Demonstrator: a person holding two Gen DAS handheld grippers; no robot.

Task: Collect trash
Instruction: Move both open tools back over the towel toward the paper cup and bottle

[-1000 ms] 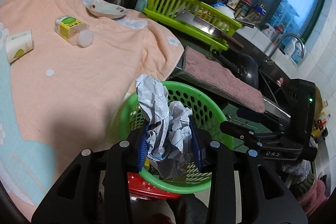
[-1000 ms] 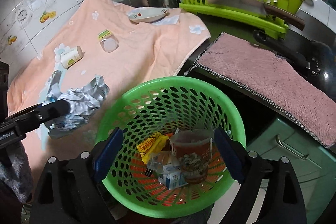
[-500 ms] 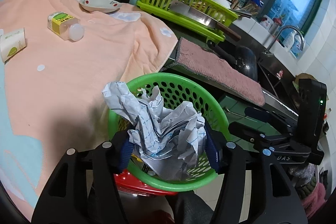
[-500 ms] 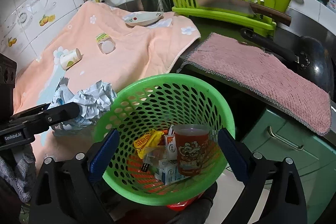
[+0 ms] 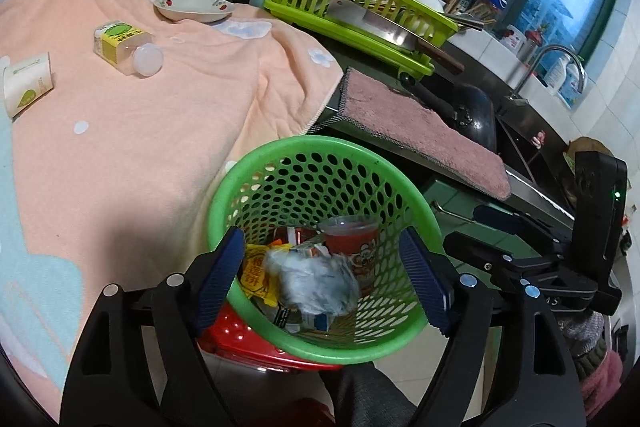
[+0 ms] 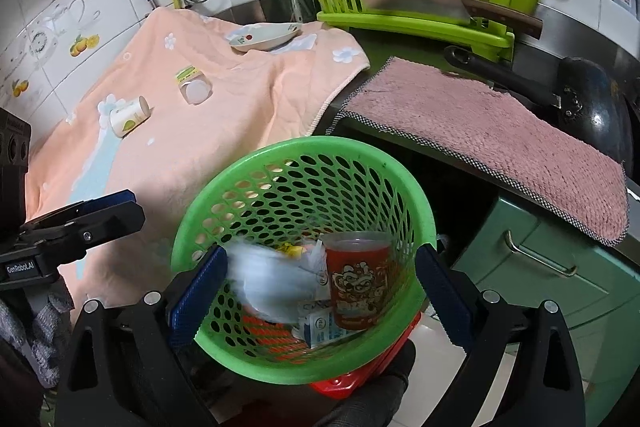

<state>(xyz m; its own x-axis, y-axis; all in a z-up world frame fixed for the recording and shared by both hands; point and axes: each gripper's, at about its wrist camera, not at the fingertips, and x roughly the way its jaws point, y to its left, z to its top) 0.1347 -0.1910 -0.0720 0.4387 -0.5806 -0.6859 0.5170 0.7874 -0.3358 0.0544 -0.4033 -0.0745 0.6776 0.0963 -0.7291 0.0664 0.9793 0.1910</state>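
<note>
A green perforated basket [image 5: 256, 171] [image 6: 224, 187] sits just off the counter's front edge. A crumpled paper ball [image 5: 312, 283] [image 6: 272, 279], blurred, is inside it among a red cup [image 5: 352, 239] [image 6: 356, 275], a yellow wrapper [image 5: 256, 275] and small cartons. My left gripper [image 5: 320, 275] is open and empty above the basket. My right gripper [image 6: 320, 291] is open, its fingers either side of the basket. A small bottle [image 5: 124, 47] [image 6: 192, 87] and a paper cup [image 5: 28, 83] [image 6: 128, 115] lie on the peach towel [image 5: 140, 131].
A white dish [image 5: 192, 7] sits at the towel's far edge. A lime dish rack [image 5: 360, 19] holds a cleaver and pans. A pink cloth [image 5: 420, 131] covers the counter beside a black wok [image 5: 472, 111]. A red stool [image 5: 248, 343] is under the basket.
My left gripper opened and let go of the crumpled paper, which dropped into the basket. The right gripper stayed open around the basket.
</note>
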